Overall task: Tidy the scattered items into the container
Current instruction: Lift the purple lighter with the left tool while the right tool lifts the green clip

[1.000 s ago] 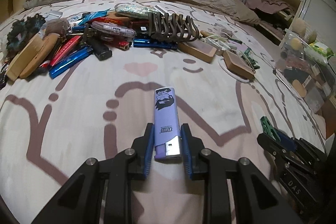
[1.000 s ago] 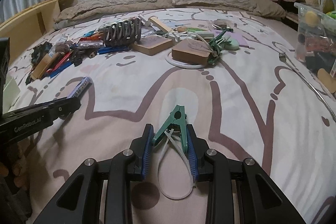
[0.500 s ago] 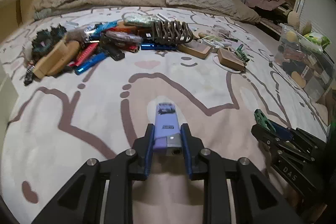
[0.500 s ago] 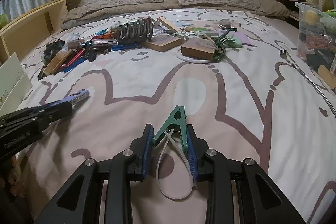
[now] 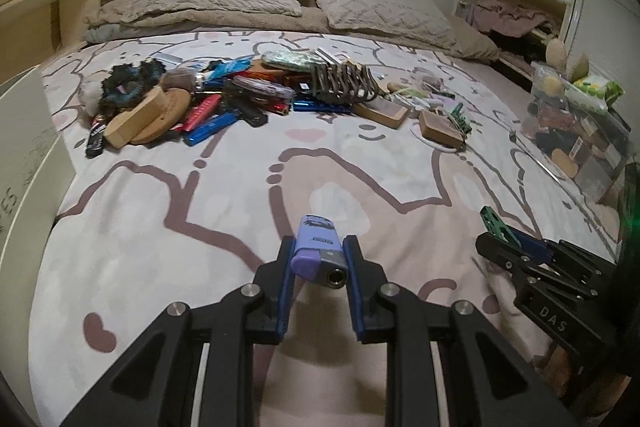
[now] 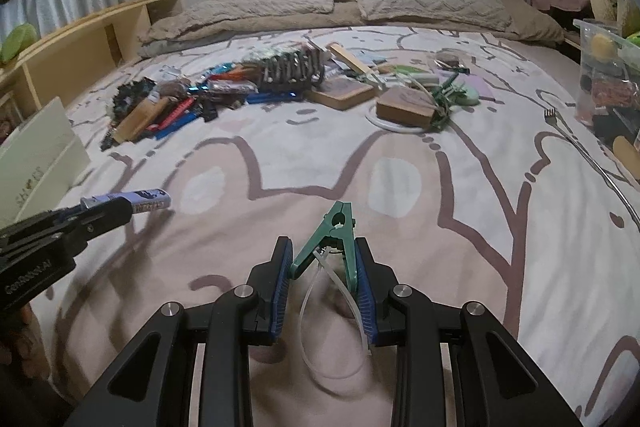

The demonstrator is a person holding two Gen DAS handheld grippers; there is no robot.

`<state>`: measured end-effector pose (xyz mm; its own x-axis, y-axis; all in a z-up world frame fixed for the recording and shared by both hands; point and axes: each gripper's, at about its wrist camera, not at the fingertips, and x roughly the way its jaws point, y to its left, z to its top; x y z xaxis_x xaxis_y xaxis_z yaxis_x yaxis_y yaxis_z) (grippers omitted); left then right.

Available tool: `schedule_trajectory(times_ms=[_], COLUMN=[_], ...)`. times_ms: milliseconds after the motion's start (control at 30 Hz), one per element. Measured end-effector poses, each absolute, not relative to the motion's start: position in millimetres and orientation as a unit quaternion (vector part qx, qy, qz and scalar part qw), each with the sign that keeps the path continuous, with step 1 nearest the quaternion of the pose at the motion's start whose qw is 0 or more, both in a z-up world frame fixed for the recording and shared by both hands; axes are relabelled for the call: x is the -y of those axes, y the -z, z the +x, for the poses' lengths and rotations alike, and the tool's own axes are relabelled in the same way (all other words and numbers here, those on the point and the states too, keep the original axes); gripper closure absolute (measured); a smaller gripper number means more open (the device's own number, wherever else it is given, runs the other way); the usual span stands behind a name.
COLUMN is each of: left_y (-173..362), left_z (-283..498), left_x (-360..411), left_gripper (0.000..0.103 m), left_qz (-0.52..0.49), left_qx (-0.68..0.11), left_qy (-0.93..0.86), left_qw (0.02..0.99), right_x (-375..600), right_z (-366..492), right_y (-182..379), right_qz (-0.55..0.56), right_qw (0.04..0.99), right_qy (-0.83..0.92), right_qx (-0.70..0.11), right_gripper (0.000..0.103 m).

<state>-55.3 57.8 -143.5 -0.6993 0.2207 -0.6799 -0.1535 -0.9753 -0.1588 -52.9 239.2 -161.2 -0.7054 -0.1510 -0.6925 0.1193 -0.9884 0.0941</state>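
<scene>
Left wrist view: the left hand-held gripper [image 5: 318, 261] is clamped on a lilac plastic lighter with a metal top [image 5: 318, 247], held clear above the bed [image 5: 224, 187] with its pink-and-white cartoon cover. Further back a heap of scattered items [image 5: 224, 99] lies across the cover, among them a brown claw hair clip [image 5: 344, 83] and blue and red lighters. At the far right edge stands a clear plastic container [image 5: 576, 123], already partly filled. The right hand-held gripper [image 5: 502, 241] shows at lower right.

Right wrist view: the right hand-held gripper [image 6: 322, 281] is closed on a green plastic clothes peg [image 6: 334, 237], from which a white cable-tie loop [image 6: 340, 323] hangs. The left hand-held gripper [image 6: 108, 213] with the lilac lighter [image 6: 146, 201] enters from the left. The clear container [image 6: 604, 83] sits at the right edge, well apart from both.
</scene>
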Motion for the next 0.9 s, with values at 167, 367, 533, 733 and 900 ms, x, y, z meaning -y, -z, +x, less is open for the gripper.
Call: schedule_trajectory(times_ms=[167,367,533,733,900], left_y=[131.7,115.7,103.3,87.0,71.7], left_z=[-46.9,-37.3,-31.0,-23.7,-18.2], left_x=[-49.9,-41.5,-34.0,-30.1,-27.0], left_gripper=[0.08,0.08,0.08,0.08,0.08], left_qz=[-0.359,-0.342,-0.324,-0.303,-0.287], left_qx=[0.045,0.04,0.042,0.044,0.049], left_qy=[-0.928,-0.936,-0.943,-0.95,-0.954], left_qw=[0.092,0.075,0.068,0.063,0.065], right_x=[-234.2,-232.4,-235.4,-232.3,-226.2], right_z=[-47.5,-42.7,-40.3,-34.2,-28.0], right_y=[147.3,132.4,116.8,93.3,77.9], right_qz=[0.362,0.343,0.331,0.306,0.284], right_qw=[0.084,0.086,0.091,0.099,0.104], right_qy=[0.928,0.935,0.939,0.947,0.953], right_qx=[0.02,0.013,0.021,0.021,0.009], right_gripper=[0.072,0.072,0.072,0.072,0.072])
